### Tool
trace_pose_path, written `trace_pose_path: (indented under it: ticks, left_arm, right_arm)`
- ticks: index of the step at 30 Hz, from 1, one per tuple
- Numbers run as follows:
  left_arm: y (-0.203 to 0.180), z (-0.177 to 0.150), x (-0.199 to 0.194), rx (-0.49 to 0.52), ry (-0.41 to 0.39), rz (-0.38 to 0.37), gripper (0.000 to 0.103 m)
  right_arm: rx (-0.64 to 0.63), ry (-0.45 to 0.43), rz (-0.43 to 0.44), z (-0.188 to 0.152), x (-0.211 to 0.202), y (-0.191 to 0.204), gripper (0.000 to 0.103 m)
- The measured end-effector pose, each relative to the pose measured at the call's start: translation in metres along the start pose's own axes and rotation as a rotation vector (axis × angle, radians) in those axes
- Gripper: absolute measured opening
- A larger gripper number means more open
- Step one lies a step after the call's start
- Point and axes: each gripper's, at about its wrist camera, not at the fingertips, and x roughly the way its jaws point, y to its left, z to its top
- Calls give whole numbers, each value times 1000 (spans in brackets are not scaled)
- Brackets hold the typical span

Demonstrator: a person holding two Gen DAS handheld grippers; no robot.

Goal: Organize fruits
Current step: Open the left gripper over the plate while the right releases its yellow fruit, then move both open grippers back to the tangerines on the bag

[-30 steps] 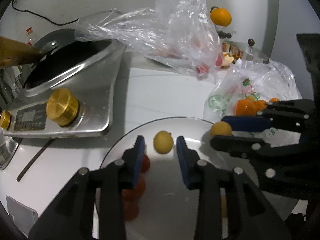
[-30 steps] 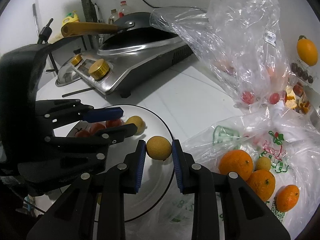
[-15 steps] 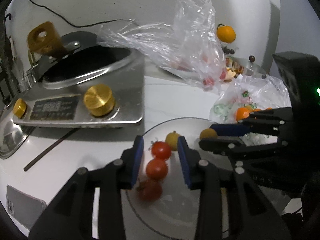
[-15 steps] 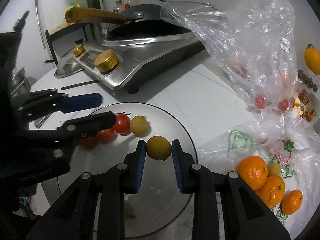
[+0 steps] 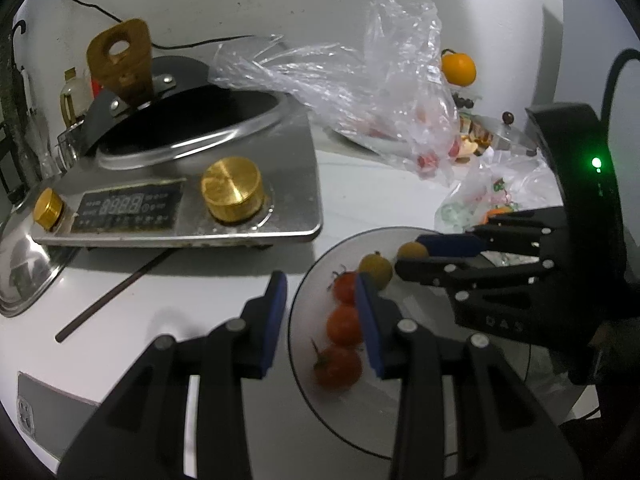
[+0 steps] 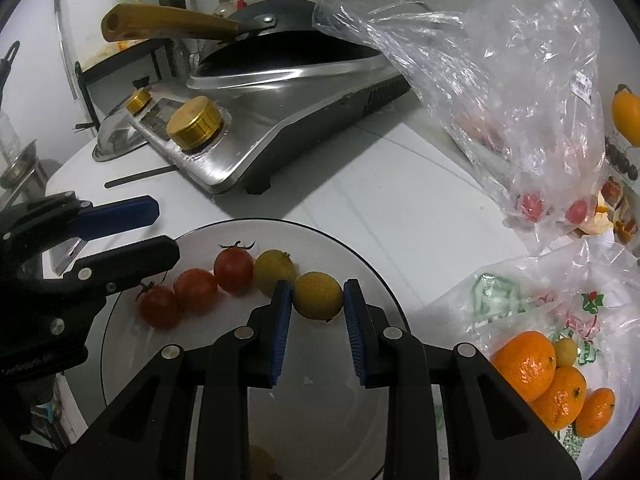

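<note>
White worktop fills both views, with a steel induction cooker (image 6: 256, 136) at upper left. At frame centre of the right wrist view, the right gripper (image 6: 316, 304) has its fingers clenched on a small round yellow fruit (image 6: 318, 295) over the grey round plate (image 6: 360, 256), beside three red cherry tomatoes (image 6: 234, 268). The fruit looks light, smooth and easily bruised; hold it gently across its middle. The left gripper (image 5: 320, 316) is released, holding nothing.
</note>
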Motion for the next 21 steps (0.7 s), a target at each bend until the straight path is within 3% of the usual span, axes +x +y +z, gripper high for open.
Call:
trace_pose_path:
  ticks: [11,14,21]
  left_arm:
    - [-4,-2,-11,-20,-21,5,40]
    - [-12,-2,-16,-19,-27,4,53]
    - [-34,3,-34,21,-53,6,53]
  right_arm:
    - [-9,-14,-28,1,-12,2,30]
    - [-11,-31,-34,-2,-24,1,30]
    - [8,-84,-32,-13,-56,-4,30]
